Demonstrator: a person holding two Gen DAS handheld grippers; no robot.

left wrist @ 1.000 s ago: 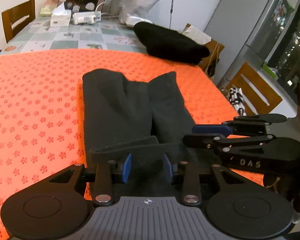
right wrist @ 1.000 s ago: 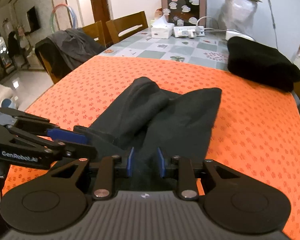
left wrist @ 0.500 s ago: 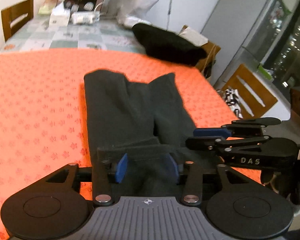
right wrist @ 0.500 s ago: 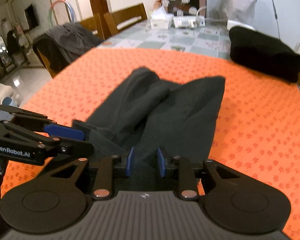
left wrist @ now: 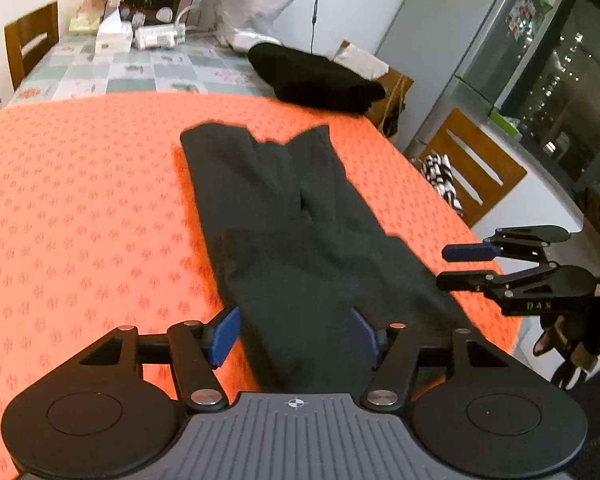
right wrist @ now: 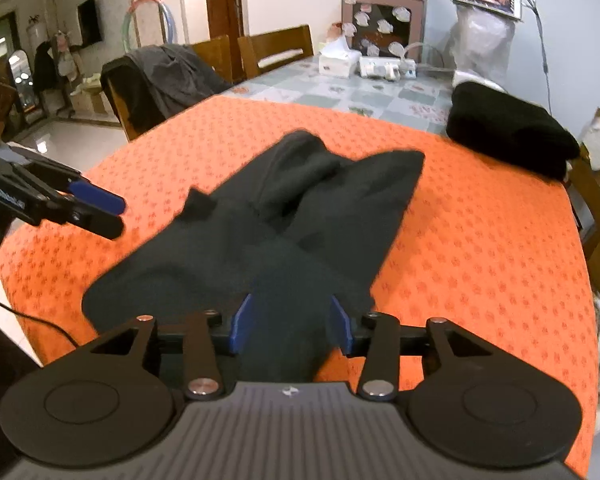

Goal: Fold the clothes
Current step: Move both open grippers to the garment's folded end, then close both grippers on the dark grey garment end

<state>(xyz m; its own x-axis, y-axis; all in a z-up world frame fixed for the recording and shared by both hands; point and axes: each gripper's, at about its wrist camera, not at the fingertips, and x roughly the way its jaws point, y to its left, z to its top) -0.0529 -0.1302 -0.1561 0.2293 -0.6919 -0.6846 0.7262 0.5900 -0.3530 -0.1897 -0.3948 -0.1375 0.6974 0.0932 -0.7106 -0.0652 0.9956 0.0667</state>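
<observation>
On the orange patterned cloth (left wrist: 80,208) covering the table lies a dark garment (left wrist: 284,216) (apparently trousers, with two leg ends pointing toward the far side), its near end hanging over the table edge nearest the camera. Left tool (left wrist: 294,334): jaws spread wide, blue pads on either side of the garment's near end, no fabric pinched. Right tool (right wrist: 292,322): likewise spread, the cloth lying loose between its pads. In each wrist view the other tool appears at the margin, held out to the side and apart from the garment. One second and half a second earlier both tools were nearly closed on the near hem, which formed a raised band across the fingers; now the jaws have parted, the band has dropped flat, and the left tool has drawn away from the right. The change is read as a release: the grasped edge has been set down, so one fold or straightening step is probably complete. The garment remains long and narrow, with the two legs side by side rather than stacked, so further folding seems needed. A second dark bundle (right wrist: 508,138), already compact, rests at the far right of the table, just beyond the orange cloth. Motion blur softens the fabric edges, so fine creases cannot be made out.
</observation>
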